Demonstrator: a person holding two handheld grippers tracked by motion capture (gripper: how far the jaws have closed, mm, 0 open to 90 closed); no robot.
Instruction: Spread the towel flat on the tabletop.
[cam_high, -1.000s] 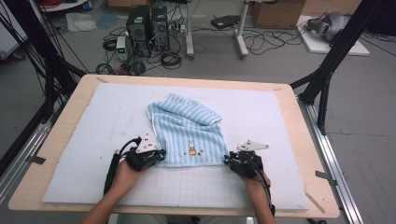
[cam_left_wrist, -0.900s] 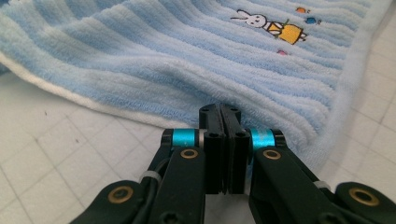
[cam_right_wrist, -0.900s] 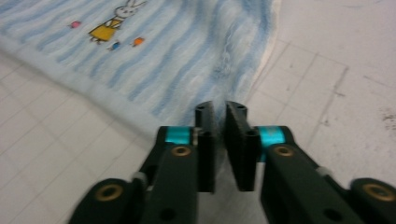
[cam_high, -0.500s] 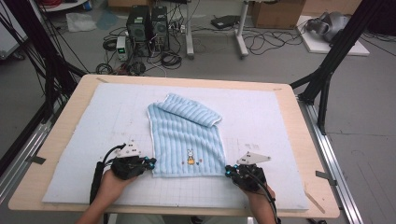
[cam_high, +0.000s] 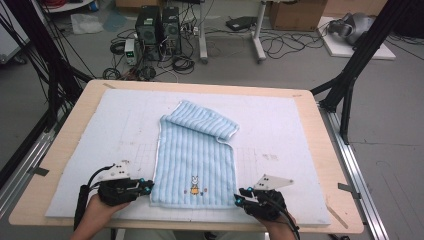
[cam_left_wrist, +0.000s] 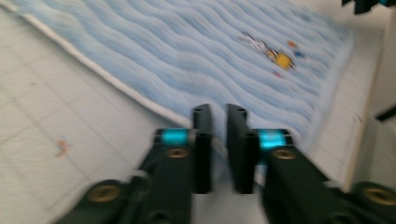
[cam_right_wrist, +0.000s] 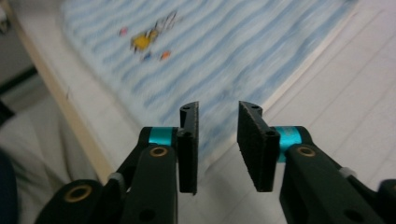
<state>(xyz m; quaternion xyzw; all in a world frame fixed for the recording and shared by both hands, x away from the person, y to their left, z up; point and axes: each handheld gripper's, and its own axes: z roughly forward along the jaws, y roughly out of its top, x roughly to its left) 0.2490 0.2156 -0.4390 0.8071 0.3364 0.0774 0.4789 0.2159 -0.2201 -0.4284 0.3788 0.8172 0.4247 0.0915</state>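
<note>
The left gripper (cam_high: 148, 187) lay at the lower left of the high view, its tips just beside the near left corner of the light blue striped towel (cam_high: 195, 155). In the left gripper view its jaws stood a narrow gap apart with nothing between them, the towel's white-edged hem just beyond the tips; they had just been opening. The right gripper (cam_high: 239, 195) sat at the lower right, at the towel's near right corner. In the right gripper view (cam_right_wrist: 217, 140) its jaws were parted a little wider, empty, with the towel's edge just past them; they too had just been opening.

A second earlier both grippers had been higher in the frame, at the towel's lower corners, and the cloth had lain shorter and bunched. Since then both hands had drawn toward the bottom edge of the frame, and the towel had been stretched out flat toward the person.

The towel now lay in the middle of the white padded mat (cam_high: 280, 135) on the bench (cam_high: 320, 150), its far end folded over on itself at the upper centre, its small embroidered rabbit motif (cam_high: 193, 185) near the bottom hem between the two grippers.
</note>
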